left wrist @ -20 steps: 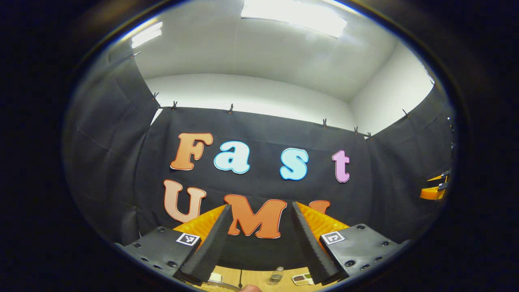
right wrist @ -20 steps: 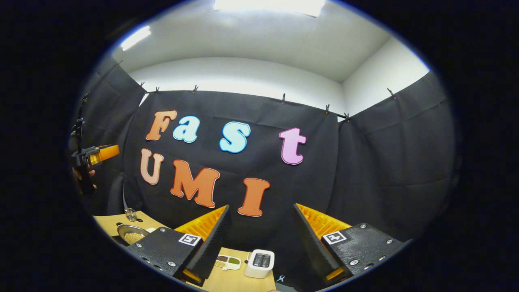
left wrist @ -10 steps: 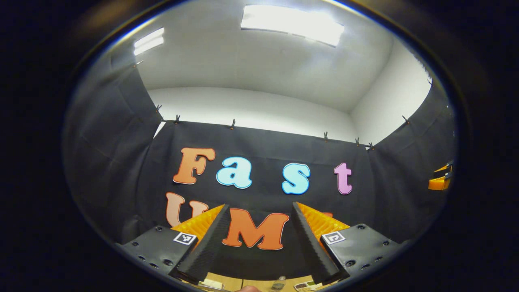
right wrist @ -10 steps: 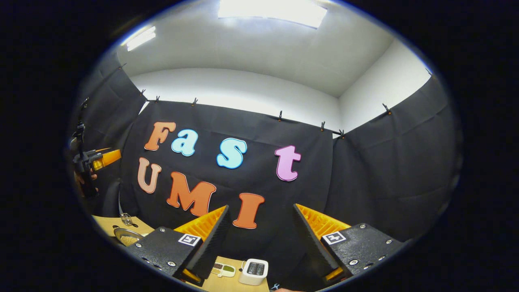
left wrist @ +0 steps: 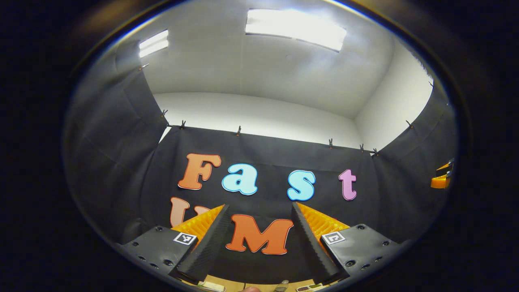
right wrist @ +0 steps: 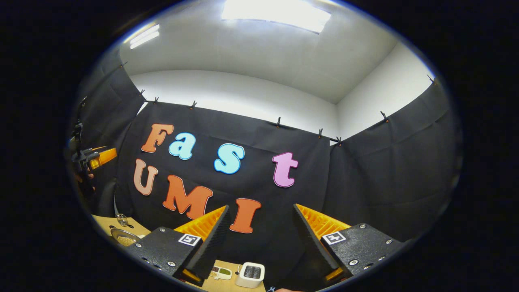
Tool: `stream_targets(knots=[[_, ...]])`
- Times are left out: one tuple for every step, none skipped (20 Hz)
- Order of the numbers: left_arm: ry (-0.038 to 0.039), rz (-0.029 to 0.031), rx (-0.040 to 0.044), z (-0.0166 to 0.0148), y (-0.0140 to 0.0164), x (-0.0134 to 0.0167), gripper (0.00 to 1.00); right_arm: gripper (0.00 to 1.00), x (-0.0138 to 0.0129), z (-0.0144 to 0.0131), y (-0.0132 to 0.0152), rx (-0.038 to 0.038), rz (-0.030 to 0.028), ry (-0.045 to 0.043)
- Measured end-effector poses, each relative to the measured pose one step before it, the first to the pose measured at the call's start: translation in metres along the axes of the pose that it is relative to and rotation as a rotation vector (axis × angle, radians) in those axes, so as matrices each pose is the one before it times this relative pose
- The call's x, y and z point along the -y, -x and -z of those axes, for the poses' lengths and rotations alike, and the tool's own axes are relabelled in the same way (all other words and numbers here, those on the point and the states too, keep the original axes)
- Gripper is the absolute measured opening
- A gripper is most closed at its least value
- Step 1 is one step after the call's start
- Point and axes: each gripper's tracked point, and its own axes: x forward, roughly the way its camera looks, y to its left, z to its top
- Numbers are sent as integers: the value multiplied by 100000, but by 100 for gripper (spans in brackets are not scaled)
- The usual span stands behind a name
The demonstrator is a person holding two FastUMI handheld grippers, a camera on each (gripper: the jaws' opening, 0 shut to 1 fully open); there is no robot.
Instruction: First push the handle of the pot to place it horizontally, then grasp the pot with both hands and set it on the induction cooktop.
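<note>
At the bottom of the left gripper view, the left gripper (left wrist: 259,243) points up and forward at the wall cloth (left wrist: 263,154), jaws apart, nothing between them. Likely a raised ready pose, well above the table, not yet reaching for anything. At 6 o'clock a sliver of table (left wrist: 227,280) peeks under the fingers, with small items cut off by the edge; can't tell what they are.

Right gripper (right wrist: 261,243) in the right gripper view is tilted up the same way, jaws apart and empty. Below it at 6 o'clock: table (right wrist: 227,284), a white box-like appliance (right wrist: 250,274) and a small tray (right wrist: 221,272) just beside it at 7 o'clock.

The pot (right wrist: 123,237) sits at 8 o'clock, low left, mostly hidden behind the right gripper's own body; pale grainy fill inside, handle not readable, so its angle can't be judged. Cooktop not made out. A clear jar (right wrist: 122,219) stands just behind the pot. Farther at 9 o'clock the left gripper and a hand (right wrist: 82,178) show at the rim, blurred. At 3 o'clock in the left gripper view, part of the right gripper is cut by the edge.
</note>
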Motion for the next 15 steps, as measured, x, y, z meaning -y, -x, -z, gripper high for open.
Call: stream_targets(knots=[[-244,-81,-101,-57,-96,-96,97,94,144,-7,55,131,701,90],[-433,478,-134,-28,-132,87,96,93,36,7,24,-72,677,273],[-350,849,-163,48,-182,470,96,93,87,132,-35,-241,575,374],[-357,700,-80,-3,-51,242,97,94,-23,34,67,-261,272,211],[-288,578,11,-70,-3,247,97,94,77,-105,93,-269,-263,212],[-264,209,158,-25,-155,104,97,94,8,-24,141,-263,-106,30],[-126,49,-69,85,-115,75,96,94,76,-36,-3,-121,-12,3],[200,169,-31,122,-66,45,96,94,84,-104,30,170,422,-279],[153,-896,252,48,-130,-271,96,94,-34,-114,-144,303,74,-218],[-77,-1229,740,-97,-10,-367,96,94,-14,-134,16,383,64,-236],[-63,-994,478,-86,-14,-271,96,94,36,-44,-67,305,190,-209],[-212,-753,501,-126,-55,-314,96,94,82,4,-42,272,515,-431],[-230,-1060,710,-193,10,-309,96,93,-42,-126,-17,439,219,-413],[-111,-634,619,-161,-76,-299,96,97,-13,-72,32,486,184,-269],[173,-440,593,-77,79,-235,97,97,38,-44,0,379,86,-64]])
